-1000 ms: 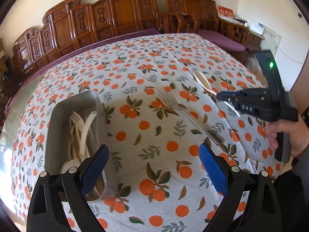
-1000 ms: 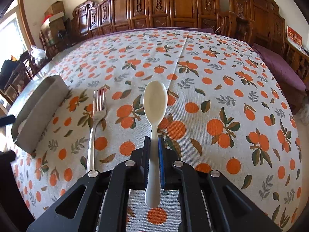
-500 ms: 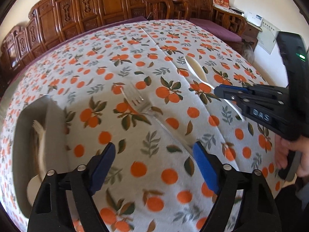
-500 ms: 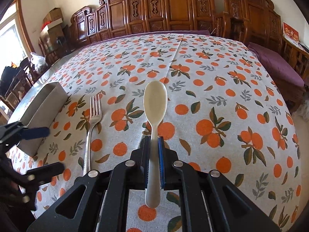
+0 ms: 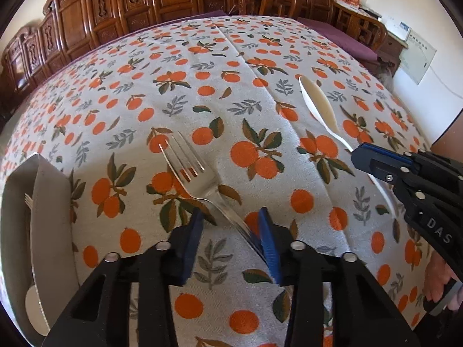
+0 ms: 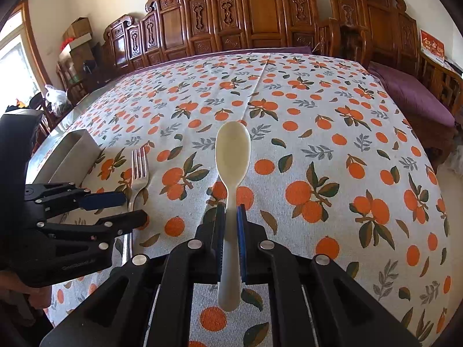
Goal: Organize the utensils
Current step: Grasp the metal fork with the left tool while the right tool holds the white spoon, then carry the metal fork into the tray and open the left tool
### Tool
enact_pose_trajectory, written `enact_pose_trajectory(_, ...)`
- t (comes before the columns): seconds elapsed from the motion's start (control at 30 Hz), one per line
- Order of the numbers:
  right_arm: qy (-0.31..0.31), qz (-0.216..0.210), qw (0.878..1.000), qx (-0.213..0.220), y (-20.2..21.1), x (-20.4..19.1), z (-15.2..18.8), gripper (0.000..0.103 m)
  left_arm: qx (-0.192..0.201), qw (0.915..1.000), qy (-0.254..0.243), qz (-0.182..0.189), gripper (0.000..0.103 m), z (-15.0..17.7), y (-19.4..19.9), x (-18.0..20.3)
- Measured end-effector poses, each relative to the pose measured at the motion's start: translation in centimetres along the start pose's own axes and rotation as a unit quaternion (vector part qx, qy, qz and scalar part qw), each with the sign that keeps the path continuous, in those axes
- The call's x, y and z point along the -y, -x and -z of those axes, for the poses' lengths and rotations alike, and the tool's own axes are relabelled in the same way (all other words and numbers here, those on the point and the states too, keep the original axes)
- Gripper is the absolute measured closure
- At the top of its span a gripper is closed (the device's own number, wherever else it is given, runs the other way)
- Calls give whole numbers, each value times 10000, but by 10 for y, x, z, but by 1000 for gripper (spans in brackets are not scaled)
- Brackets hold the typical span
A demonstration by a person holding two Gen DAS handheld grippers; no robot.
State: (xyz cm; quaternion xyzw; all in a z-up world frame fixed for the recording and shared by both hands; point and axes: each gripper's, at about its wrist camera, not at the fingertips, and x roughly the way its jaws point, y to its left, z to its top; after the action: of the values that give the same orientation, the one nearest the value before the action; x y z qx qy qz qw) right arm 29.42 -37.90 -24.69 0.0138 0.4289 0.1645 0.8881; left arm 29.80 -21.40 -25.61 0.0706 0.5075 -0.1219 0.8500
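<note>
A metal fork (image 5: 199, 185) lies on the orange-print tablecloth (image 5: 231, 57), tines pointing away. My left gripper (image 5: 230, 225) straddles its handle with the jaws closing. The handle runs along the right pad, and the left pad still stands off it. In the right wrist view the left gripper (image 6: 127, 208) sits over the fork (image 6: 139, 170) at the left. My right gripper (image 6: 230, 211) is shut on the handle of a white plastic spoon (image 6: 233, 150), bowl forward, lifted off the cloth. The spoon (image 5: 317, 101) and the right gripper (image 5: 361, 156) also show at the right of the left wrist view.
A metal utensil box (image 5: 49, 202) stands at the table's left edge with pale forks and a spoon inside; it shows too as the box (image 6: 75, 150). Carved wooden chairs (image 6: 254, 20) line the far side. A hand (image 5: 442, 286) holds the right gripper.
The left gripper has moved right from above the box and down onto the fork, and its jaws have narrowed round the handle. The right gripper has kept still with the spoon.
</note>
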Motion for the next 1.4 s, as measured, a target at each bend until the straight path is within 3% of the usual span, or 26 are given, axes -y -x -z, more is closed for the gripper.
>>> enact_pose_trajectory(0.07, 41, -1, 10000, -14, 0, -2, 0, 93, -15, 10000, -56, 27, 81, 1, 1, 0)
enact_pose_trajectory(0.33, 89, -40, 9999, -23, -2, -10, -1, 93, -24, 10000, 16, 41, 97, 14, 8, -16)
enact_pose_trajectory(0.47, 224, 13, 9997, -79, -4, -22, 0, 93, -106, 9999, -45, 101, 97, 23, 15, -20)
enact_pose_trajectory(0.83, 595, 338, 9973, -261, -11, -45, 6, 93, 158, 9997, 52, 174, 97, 37, 63, -41)
enact_pose_trajectory(1.03, 524, 440, 9968, -425, -18, -43, 9, 93, 378, 9992, 40, 137, 97, 40, 97, -55)
enact_pose_trajectory(1.4, 400, 485, 9974, -343, -1, -55, -5, 93, 694, 9975, 126, 65, 97, 46, 141, -87)
